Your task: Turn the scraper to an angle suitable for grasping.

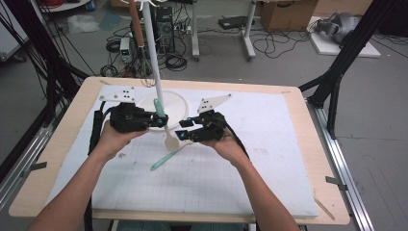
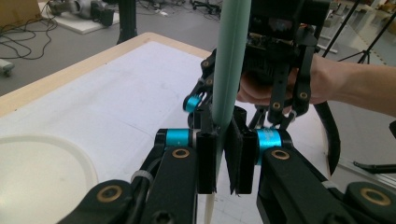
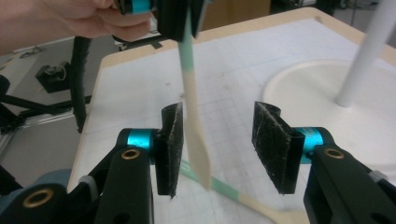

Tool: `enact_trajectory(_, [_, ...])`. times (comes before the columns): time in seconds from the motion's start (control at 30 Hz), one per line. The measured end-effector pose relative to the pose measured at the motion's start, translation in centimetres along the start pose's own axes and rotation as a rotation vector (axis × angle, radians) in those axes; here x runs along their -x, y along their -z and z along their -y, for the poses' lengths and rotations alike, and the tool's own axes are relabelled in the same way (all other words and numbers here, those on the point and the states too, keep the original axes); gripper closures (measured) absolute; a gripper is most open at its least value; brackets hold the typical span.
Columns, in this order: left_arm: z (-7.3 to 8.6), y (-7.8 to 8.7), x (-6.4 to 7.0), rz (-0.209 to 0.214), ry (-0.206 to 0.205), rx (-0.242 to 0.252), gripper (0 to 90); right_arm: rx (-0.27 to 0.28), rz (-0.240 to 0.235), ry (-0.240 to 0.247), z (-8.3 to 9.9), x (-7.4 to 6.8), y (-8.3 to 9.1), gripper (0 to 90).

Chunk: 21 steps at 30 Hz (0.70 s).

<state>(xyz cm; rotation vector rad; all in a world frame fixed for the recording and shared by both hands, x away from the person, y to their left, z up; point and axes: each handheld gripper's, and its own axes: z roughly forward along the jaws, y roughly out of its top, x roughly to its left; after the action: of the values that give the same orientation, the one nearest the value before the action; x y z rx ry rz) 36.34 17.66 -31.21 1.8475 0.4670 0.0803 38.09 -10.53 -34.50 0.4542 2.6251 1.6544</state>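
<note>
Spatula first: we hold it by its mint-green handle in our left gripper, whose jaws are pinched tight on the handle, as the left gripper view shows. Its long axis slopes down and toward us in the high view, green end up near the white pole, cream blade low, with the blade tip hanging just above the white mat. In the right gripper view the same spatula comes down from the top of the picture, handle clamped above, blade pointing down.

Our right gripper sits just to the right of that blade in the high view. Its jaws stand wide apart, and the blade hangs between them, closer to the jaw at the left of that view; we cannot tell whether it touches that pad.

Beneath, a second spatula lies flat on the mat, green handle toward the near left, cream head toward the right gripper. Its long axis runs diagonally under the hanging blade.

The pole rises from a round white base lying behind both grippers.
</note>
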Motion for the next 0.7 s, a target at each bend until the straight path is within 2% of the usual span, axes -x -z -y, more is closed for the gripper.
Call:
enact_trajectory(0.13, [-0.2, 0.3, -0.1, -0.009, -0.005, -0.012, 83.1, 0.003, 0.043, -0.005, 0.4, 0.1, 1.4, 47.3])
enact_trajectory(0.33, [-0.4, 0.5, 0.0, -0.020, -0.006, -0.002, 83.1, 0.011, 0.107, -0.034, 1.7, 0.3, 3.3, 40.8])
enact_trajectory(0.7, [-0.5, 0.6, 0.1, -0.022, -0.003, -0.009, 83.1, 0.016, 0.168, -0.064, 3.9, 0.4, 5.7, 35.0])
